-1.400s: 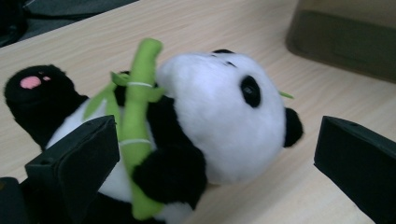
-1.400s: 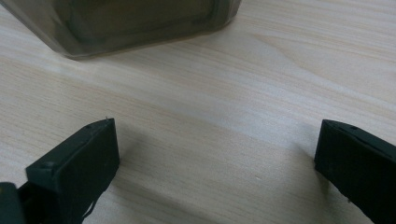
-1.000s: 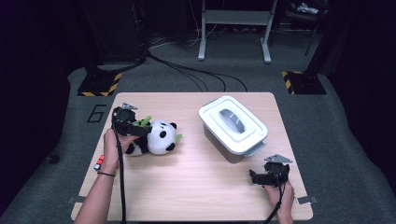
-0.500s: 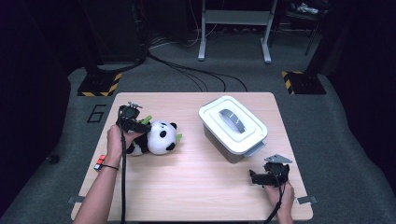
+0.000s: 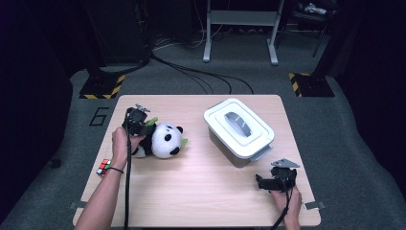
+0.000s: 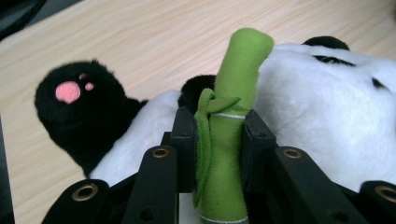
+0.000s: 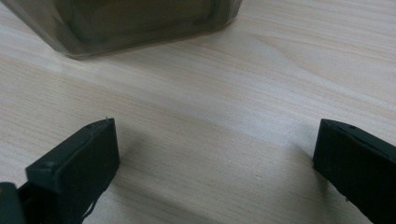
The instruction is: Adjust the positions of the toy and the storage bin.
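The left claw (image 6: 218, 140) has just been closing and is now clamped on the green bamboo stalk (image 6: 231, 116) of the panda plush (image 5: 160, 140), which lies on its side at the left rear of the tabletop (image 5: 191, 191), near the left edge. Open wood is left in front of it. The right claw (image 5: 262, 182) is held apart on bare wood near the right front corner. The white lidded box (image 5: 238, 130) is just behind it. A Rubik's cube (image 5: 103, 167), apparently off the left edge, is seen.
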`<state>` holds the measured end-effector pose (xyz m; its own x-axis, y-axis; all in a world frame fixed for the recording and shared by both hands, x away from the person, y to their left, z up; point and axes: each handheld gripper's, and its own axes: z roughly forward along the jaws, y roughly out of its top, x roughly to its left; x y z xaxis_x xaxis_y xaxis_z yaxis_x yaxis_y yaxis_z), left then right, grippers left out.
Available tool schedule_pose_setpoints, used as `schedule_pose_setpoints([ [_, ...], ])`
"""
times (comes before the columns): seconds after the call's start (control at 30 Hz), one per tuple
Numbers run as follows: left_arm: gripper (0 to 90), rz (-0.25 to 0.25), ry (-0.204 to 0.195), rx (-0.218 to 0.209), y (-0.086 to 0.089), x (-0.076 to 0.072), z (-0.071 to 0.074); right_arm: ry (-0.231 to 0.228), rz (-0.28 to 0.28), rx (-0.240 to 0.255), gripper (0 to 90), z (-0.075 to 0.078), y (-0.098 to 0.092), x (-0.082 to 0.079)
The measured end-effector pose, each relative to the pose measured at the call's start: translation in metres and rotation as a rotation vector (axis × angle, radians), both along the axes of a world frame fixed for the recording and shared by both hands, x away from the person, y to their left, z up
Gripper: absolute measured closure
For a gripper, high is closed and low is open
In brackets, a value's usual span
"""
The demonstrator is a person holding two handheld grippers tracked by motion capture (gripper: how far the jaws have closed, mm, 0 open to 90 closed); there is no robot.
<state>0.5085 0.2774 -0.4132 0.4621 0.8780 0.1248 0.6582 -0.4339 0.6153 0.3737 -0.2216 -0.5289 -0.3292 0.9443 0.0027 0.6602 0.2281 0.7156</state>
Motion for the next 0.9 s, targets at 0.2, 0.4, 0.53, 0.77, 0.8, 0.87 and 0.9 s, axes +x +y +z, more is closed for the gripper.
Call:
schedule_pose_setpoints([
  [0.2, 71.9, -0.071, -0.028, -0.065, -0.002, -0.01, 0.008, 0.0, 0.001, 0.0, 0.0, 0.0, 0.0, 0.0],
  [0.4, 71.9, -0.163, -0.047, -0.1, -0.005, -0.023, 0.015, 0.001, 0.001, 0.001, 0.0, 0.0, 0.0, 0.0],
  [0.53, 71.8, -0.219, -0.048, -0.121, -0.011, -0.03, 0.016, 0.0, 0.001, 0.001, 0.0, 0.0, 0.0, 0.0],
  [0.77, 71.8, -0.303, -0.039, -0.154, -0.028, -0.041, 0.013, 0.001, 0.0, 0.001, 0.0, 0.0, 0.0, 0.0],
  [0.8, 71.7, -0.312, -0.035, -0.161, -0.032, -0.043, 0.011, 0.001, 0.0, 0.0, 0.0, 0.0, 0.0, 0.0],
  [0.87, 71.7, -0.337, -0.031, -0.156, -0.039, -0.047, 0.008, 0.001, 0.001, 0.0, 0.0, 0.0, 0.0, 0.0],
  [0.9, 71.7, -0.349, -0.03, -0.154, -0.043, -0.05, 0.007, 0.001, 0.0, 0.0, 0.0, 0.0, 0.0, 0.0],
])
